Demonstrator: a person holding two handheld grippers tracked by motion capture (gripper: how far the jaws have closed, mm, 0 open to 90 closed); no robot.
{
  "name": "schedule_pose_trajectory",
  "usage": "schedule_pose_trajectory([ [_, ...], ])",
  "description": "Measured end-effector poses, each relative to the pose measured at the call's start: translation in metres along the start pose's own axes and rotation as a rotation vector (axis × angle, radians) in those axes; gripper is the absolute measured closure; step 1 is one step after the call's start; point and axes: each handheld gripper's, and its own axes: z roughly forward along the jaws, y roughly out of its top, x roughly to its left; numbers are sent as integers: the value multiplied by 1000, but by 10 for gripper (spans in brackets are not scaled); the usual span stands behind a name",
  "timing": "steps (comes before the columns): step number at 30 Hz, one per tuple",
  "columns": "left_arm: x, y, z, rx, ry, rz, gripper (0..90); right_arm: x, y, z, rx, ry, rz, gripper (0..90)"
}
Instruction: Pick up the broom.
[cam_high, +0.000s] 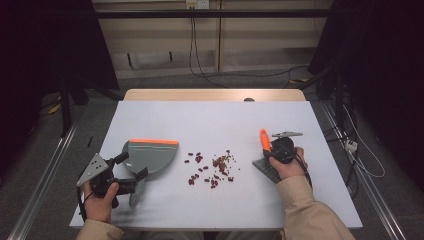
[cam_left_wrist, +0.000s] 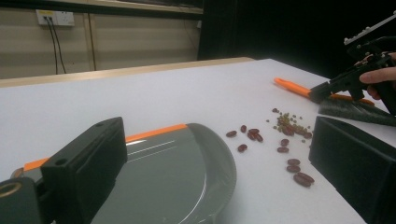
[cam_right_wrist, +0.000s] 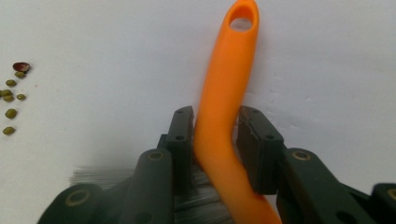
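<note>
Lighting even on the work surface, dark surround; image quality fair.

High view: white table (cam_high: 210, 120) brightly and evenly lit from above, soft short shadows under the dustpan (cam_high: 150, 155); side areas fall to near black. Left gripper view: a pale glare streak on the dustpan face, near jaws soft and out of focus. Right gripper view: orange brush handle (cam_right_wrist: 224, 93) slightly soft, bristles blurred, grain visible on the table.

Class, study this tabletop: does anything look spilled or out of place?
Yes. Red beans and small green ones lie scattered loose on the white table, between the grey dustpan and the orange-handled brush gripped by the right gripper.
</note>
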Motion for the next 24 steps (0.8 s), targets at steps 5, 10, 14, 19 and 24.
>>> schedule_pose_trajectory([
  [5, 1, 0, 0, 7, 4, 7, 41, -4, 0, 0, 7, 26, 7, 666],
  [10, 0, 0, 0, 6, 2, 12, 42, -5, 0, 1, 5, 32, 9, 668],
  [14, -1, 0, 0, 5, 5, 14, 44, -3, -2, 2, -5, 22, 17, 667],
  [19, -2, 1, 1, 11, 5, 25, 45, -5, -2, 2, -7, 34, 18, 670],
  [24, -1, 1, 2, 14, 7, 25, 45, -8, -1, 3, -1, 58, 34, 670],
])
